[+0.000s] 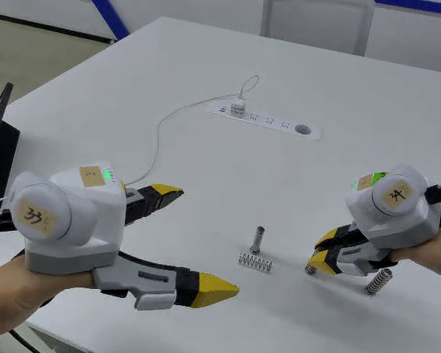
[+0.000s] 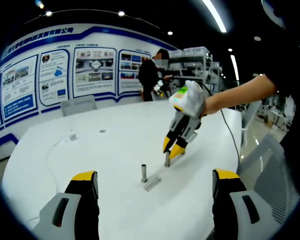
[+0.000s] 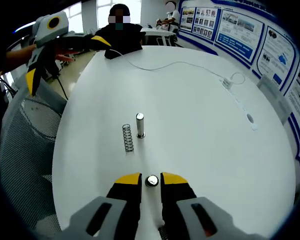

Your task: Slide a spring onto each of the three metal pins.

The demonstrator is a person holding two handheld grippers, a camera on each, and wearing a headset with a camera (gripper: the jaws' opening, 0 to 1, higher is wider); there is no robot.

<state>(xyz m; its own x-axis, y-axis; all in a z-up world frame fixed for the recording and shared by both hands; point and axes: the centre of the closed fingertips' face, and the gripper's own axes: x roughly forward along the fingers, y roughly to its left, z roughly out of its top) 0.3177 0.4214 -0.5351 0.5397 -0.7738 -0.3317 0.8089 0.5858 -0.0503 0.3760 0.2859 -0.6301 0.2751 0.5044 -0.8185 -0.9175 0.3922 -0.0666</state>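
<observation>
Yellow-tipped left gripper (image 1: 206,241), at seven o'clock, gapes wide and empty. At four o'clock the right gripper (image 1: 322,254) sets narrow jaws flanking a pin (image 3: 151,181); grip unclear. Centrally a spring (image 1: 255,262) lies flat, with a second pin (image 1: 258,239) upright at its twelve.

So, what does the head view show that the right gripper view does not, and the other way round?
Head view: a second spring lying near the right claw.
Right gripper view: a mesh chair, a person at the table's far end, and wall posters.
Both: the pin at the right claw's tips, the standing pin, the spring lying beside it, the power strip with its cable, and the open left claw.
</observation>
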